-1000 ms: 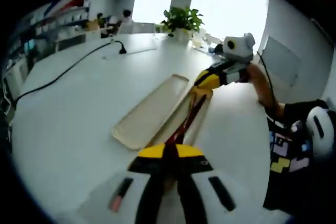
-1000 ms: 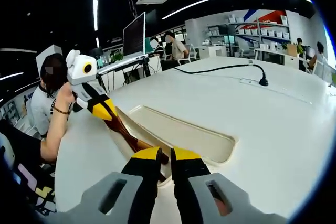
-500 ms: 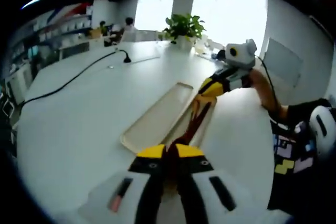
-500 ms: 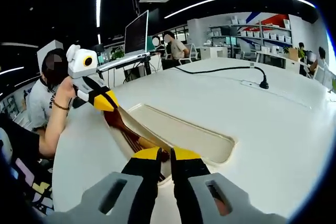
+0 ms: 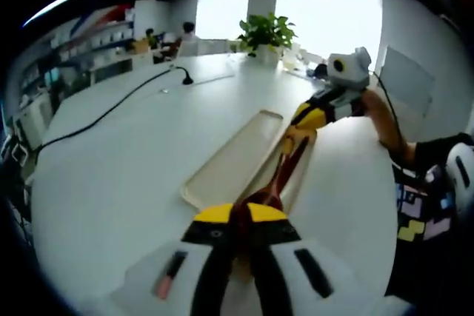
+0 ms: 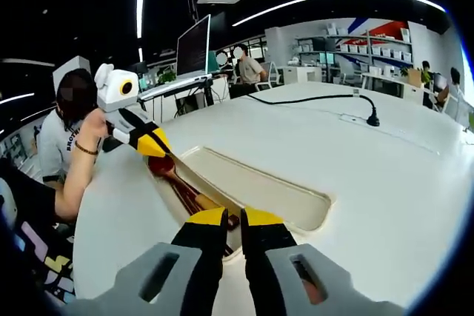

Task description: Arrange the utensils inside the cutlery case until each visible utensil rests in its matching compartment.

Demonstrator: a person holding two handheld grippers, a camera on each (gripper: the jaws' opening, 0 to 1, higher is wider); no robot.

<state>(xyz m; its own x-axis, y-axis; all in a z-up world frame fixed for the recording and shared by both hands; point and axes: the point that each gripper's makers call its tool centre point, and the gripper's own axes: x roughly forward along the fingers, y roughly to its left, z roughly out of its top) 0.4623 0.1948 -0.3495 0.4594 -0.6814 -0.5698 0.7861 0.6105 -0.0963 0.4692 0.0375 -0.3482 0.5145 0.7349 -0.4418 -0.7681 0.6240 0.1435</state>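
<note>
White office table (image 5: 133,175) | cutlery case (image 5: 229,160) – dark utensils (image 5: 280,175) in narrow compartment, wide one bare | left gripper (image 5: 235,216) and right gripper (image 6: 231,220) both clenched on utensils – seating unfinished

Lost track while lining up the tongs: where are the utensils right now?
The utensils lie in the case's narrow compartment, between both tongs: the left at their near end in the left gripper view, the right at the far end.
</note>
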